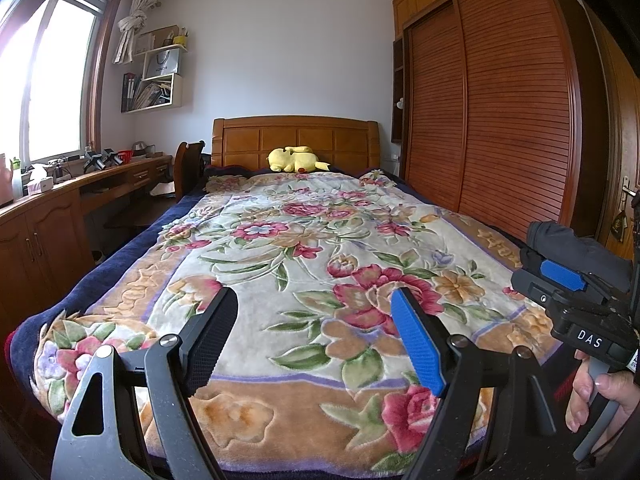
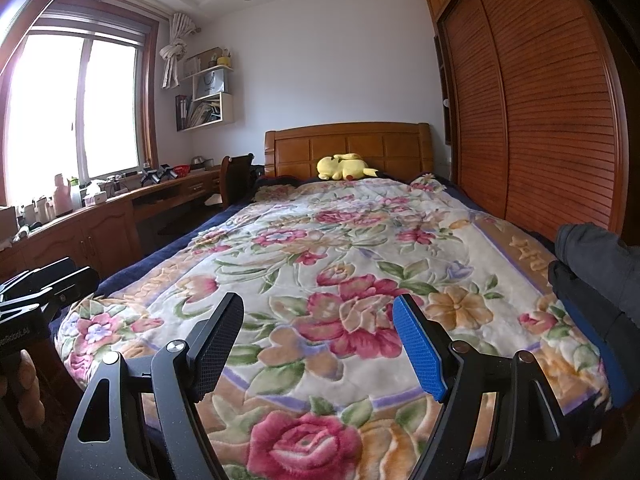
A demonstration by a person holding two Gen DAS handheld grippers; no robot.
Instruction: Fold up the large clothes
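Left wrist view: the left tool [image 1: 314, 334] gapes empty over the floral blanket [image 1: 280, 248]; dark clothes [image 1: 576, 248] sit at right edge. Right wrist view: the right tool [image 2: 318, 340] gapes empty, clothes [image 2: 592, 264] at right edge.

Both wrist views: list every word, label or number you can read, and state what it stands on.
"DAS": white letters on the black body of the right gripper.
"HONOR": faint, on the white paper bag on the wall shelf.
Print on the left gripper body: too blurred.
Book spines: too small.
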